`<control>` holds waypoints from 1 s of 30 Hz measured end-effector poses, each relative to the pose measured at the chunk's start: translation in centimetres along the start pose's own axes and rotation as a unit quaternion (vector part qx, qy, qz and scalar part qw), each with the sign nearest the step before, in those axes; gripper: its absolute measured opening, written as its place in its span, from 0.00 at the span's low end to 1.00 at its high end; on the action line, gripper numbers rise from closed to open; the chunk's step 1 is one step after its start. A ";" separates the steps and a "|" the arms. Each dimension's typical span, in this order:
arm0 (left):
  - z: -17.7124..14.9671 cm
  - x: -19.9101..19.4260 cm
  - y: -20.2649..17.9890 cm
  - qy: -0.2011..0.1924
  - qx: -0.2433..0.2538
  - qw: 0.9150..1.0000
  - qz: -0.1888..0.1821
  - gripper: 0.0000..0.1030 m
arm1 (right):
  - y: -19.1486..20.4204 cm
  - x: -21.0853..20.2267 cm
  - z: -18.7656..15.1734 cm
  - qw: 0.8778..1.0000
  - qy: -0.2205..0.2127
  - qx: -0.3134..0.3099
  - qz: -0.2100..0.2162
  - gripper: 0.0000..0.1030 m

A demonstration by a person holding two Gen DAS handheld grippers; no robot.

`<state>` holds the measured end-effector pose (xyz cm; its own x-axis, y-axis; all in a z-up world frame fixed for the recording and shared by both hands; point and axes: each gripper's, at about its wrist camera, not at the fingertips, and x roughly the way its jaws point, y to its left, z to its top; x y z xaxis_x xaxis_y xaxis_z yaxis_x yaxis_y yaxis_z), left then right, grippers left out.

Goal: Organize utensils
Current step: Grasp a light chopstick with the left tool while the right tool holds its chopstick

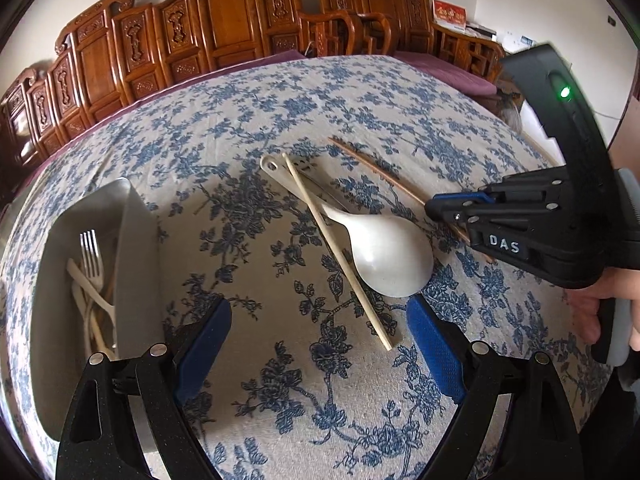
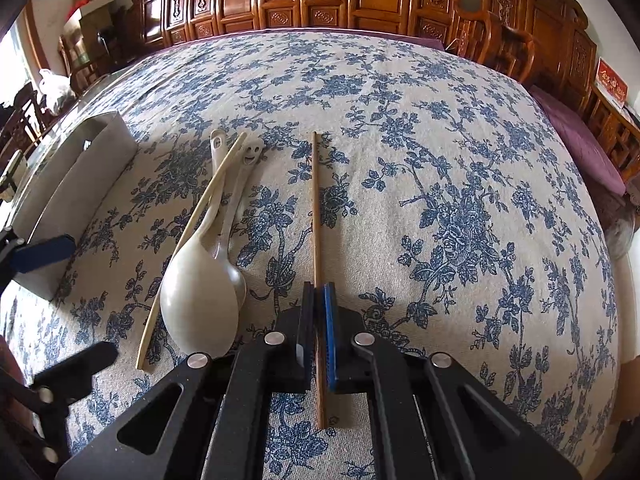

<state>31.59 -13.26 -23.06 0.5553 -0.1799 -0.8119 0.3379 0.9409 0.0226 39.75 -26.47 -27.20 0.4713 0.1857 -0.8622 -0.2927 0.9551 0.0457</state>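
Fingers of the left gripper (image 1: 318, 354) are standing wide apart, gripping nothing, over the floral tablecloth (image 1: 280, 92) just short of the pale chopstick (image 1: 336, 250) and white ladle (image 1: 384, 256); the grey tray (image 1: 136, 240) is holding a fork (image 1: 91, 254). Seen from the right wrist, the right gripper (image 2: 319, 336) is clenching the brown chopstick (image 2: 317, 208), which is lying on the cloth beside the ladle.

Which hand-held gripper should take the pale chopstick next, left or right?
Left. The left hand-held gripper is open with the pale chopstick lying between its fingers, and the grey bin sits beside it. The right hand-held gripper is busy, shut on the brown chopstick.
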 end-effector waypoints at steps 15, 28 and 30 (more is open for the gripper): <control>-0.5 2.2 0.1 0.018 0.007 1.000 0.019 0.68 | 0.2 0.0 0.1 1.000 -0.003 -0.001 -0.009 0.06; -0.4 2.0 0.8 0.011 -0.011 1.000 -0.001 0.26 | 0.7 0.1 0.2 1.000 -0.011 -0.012 -0.020 0.06; -0.4 2.0 0.9 0.013 -0.014 1.000 -0.001 0.23 | 0.6 0.1 0.2 1.000 -0.013 -0.011 -0.019 0.06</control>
<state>32.70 -12.66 -24.93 0.5345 -0.1751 -0.8268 0.3180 0.9481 0.0049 39.79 -25.80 -27.16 0.5041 0.1547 -0.8497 -0.2912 0.9567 0.0014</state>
